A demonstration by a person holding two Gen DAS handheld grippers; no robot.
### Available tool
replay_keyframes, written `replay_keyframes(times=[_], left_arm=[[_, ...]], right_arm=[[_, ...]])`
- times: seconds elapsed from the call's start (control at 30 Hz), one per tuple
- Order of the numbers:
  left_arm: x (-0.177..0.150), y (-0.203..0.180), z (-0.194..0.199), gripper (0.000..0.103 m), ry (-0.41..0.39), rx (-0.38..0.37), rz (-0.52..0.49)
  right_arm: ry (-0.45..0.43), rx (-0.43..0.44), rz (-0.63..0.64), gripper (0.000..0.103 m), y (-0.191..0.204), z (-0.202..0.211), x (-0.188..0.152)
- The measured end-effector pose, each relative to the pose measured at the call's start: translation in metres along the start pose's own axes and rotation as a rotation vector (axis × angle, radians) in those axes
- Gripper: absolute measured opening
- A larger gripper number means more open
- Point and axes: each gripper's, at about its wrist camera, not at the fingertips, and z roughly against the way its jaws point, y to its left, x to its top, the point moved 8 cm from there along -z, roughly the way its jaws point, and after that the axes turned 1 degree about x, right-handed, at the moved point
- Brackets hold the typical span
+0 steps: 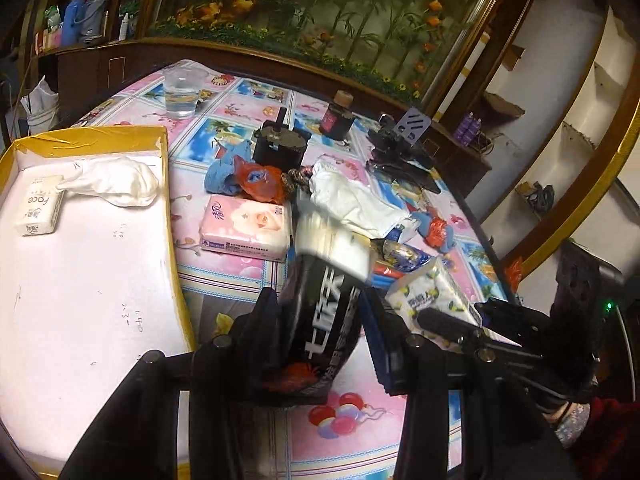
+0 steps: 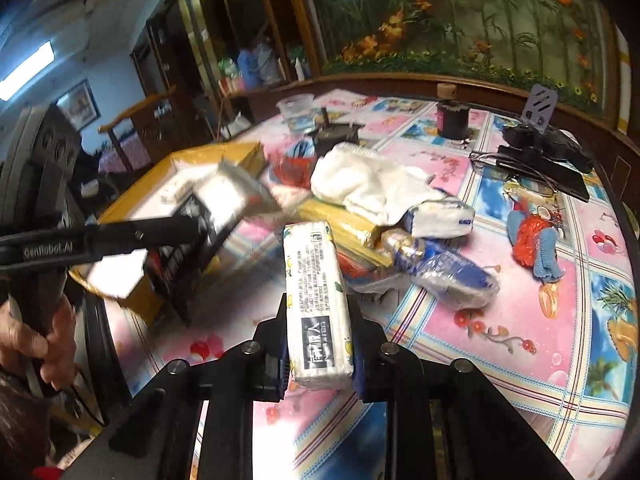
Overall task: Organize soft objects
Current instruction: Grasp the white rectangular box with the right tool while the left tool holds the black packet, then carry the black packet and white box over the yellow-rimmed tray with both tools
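My left gripper (image 1: 320,320) is shut on a black tissue pack (image 1: 324,304) with white lettering, held above the table beside the yellow-rimmed white tray (image 1: 92,280). The tray holds a white "Face" tissue pack (image 1: 40,210) and a white cloth (image 1: 116,184). My right gripper (image 2: 320,344) is shut on a white tissue pack (image 2: 316,300) with small yellow prints; it also shows in the left wrist view (image 1: 432,292). A pink tissue pack (image 1: 246,226), a white towel (image 2: 372,184), blue-orange knitted items (image 1: 244,180) and wrapped packs (image 2: 440,272) lie on the table.
The table has a pink and blue patterned cloth (image 2: 520,340). A glass of water (image 1: 182,94), a black box (image 1: 280,144), a dark jar (image 2: 452,116), and black devices with cables (image 2: 548,156) stand at the back. The table edge runs along the right.
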Motion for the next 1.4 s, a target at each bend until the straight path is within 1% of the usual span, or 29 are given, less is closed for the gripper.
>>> replay_keyframes(times=[0.07,0.3,0.4,0.53,0.63,0.7,0.73,0.77,0.8,0.83,0.87,0.9,0.93,0.97,1.0,1.07,1.13,1.2,1.23,1.27,1.3,1.33,1.37,1.4], left_arm=[[0.002,0.003,0.011,0.042,-0.023,-0.017,0.012],[0.007,0.023,0.039,0.042,-0.082,-0.045,0.063],[0.008,0.028,0.045,0.042,-0.094,-0.043,0.074],[0.006,0.029,0.05,0.042,-0.1,-0.057,0.079],[0.003,0.028,0.051,0.042,-0.09,-0.057,0.078],[-0.001,0.024,0.048,0.042,-0.074,-0.061,0.057],[-0.002,0.021,0.045,0.045,-0.067,-0.06,0.048],[-0.004,0.016,0.042,0.054,-0.055,-0.067,0.037],[-0.006,0.011,0.039,0.059,-0.043,-0.074,0.024],[-0.008,0.005,0.034,0.069,-0.03,-0.075,0.005],[-0.009,0.002,0.03,0.077,-0.022,-0.066,-0.013],[-0.01,-0.001,0.026,0.08,-0.013,-0.049,-0.029],[-0.01,-0.003,0.021,0.086,0.005,-0.033,-0.032],[-0.01,-0.003,0.015,0.087,0.022,-0.026,-0.02],[-0.009,-0.003,0.008,0.087,0.04,-0.021,-0.005],[-0.008,0.0,-0.005,0.087,0.078,0.024,0.001],[-0.004,-0.005,-0.02,0.087,0.107,0.032,-0.033],[-0.003,-0.004,-0.036,0.087,0.157,0.087,-0.047],[-0.005,-0.004,-0.045,0.084,0.189,0.107,-0.045],[-0.007,-0.005,-0.051,0.078,0.21,0.122,-0.056],[-0.009,-0.004,-0.057,0.073,0.232,0.156,-0.076],[-0.012,-0.002,-0.062,0.057,0.249,0.175,-0.082],[-0.016,-0.001,-0.068,0.049,0.266,0.18,-0.081],[-0.017,-0.003,-0.071,0.049,0.258,0.195,-0.107]], right_arm=[[-0.025,0.005,-0.012,0.025,-0.001,0.003,0.003],[-0.062,-0.001,-0.057,0.025,-0.002,0.004,0.014],[-0.107,0.023,-0.101,0.025,0.002,0.011,0.025],[-0.153,0.036,-0.121,0.025,0.008,0.017,0.036],[-0.16,0.03,-0.132,0.025,0.005,0.018,0.038],[-0.167,0.024,-0.148,0.025,0.0,0.02,0.039],[-0.169,0.023,-0.156,0.025,-0.003,0.021,0.039],[-0.178,0.02,-0.169,0.025,-0.006,0.023,0.04],[-0.183,0.019,-0.176,0.025,-0.009,0.024,0.04],[-0.189,0.02,-0.185,0.025,-0.011,0.026,0.041],[-0.193,0.022,-0.193,0.025,-0.014,0.028,0.041],[-0.196,0.024,-0.204,0.025,-0.016,0.029,0.041],[-0.194,0.029,-0.211,0.025,-0.018,0.029,0.041],[-0.188,0.038,-0.22,0.025,-0.019,0.028,0.04],[-0.183,0.043,-0.223,0.025,-0.019,0.028,0.039],[-0.176,0.054,-0.225,0.025,-0.018,0.027,0.038],[-0.176,0.065,-0.225,0.025,-0.016,0.028,0.037],[-0.174,0.074,-0.225,0.025,-0.015,0.028,0.037],[-0.174,0.077,-0.225,0.025,-0.015,0.028,0.037],[-0.174,0.079,-0.225,0.025,-0.015,0.029,0.037],[-0.174,0.082,-0.226,0.025,-0.014,0.029,0.037],[-0.174,0.083,-0.228,0.025,-0.014,0.029,0.037],[-0.174,0.086,-0.229,0.025,-0.014,0.03,0.037],[-0.174,0.089,-0.229,0.025,-0.014,0.03,0.037]])
